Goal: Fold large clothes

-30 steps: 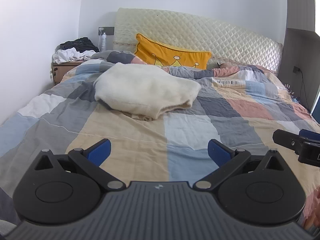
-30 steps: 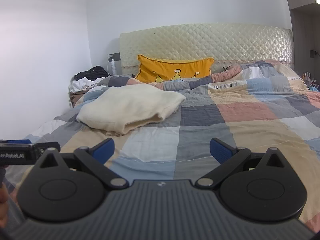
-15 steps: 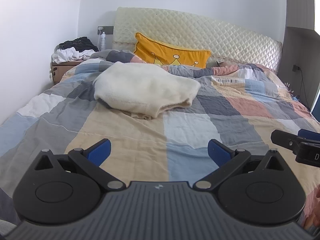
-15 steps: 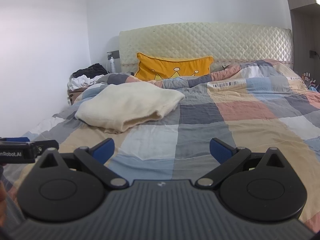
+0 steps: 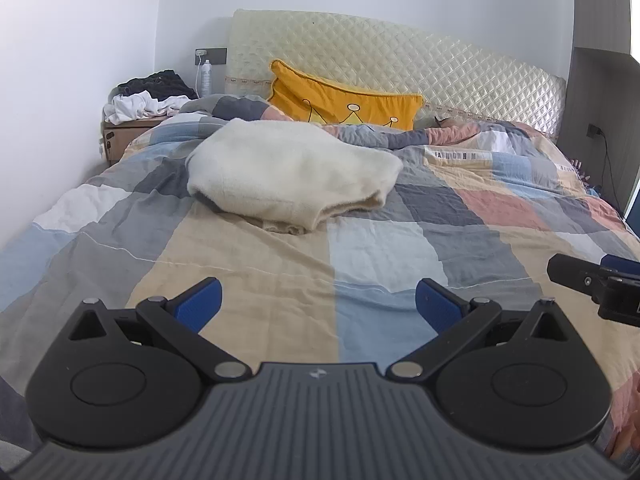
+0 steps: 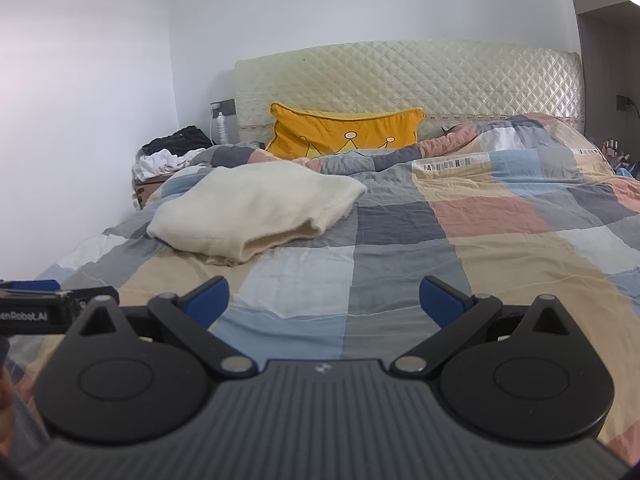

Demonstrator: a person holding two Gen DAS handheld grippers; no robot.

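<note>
White walls frame a bed (image 5: 248, 264) under a checked quilt, with a quilted headboard (image 5: 400, 64) at the far end and a yellow pillow (image 5: 340, 98) against it. Folded cream clothes (image 5: 292, 172) lie on the quilt, far left of centre, well apart from both grippers. Near the foot, the left gripper (image 5: 318, 306) and right gripper (image 6: 324, 304) hang over the quilt, jaws wide apart, holding nothing.
</note>
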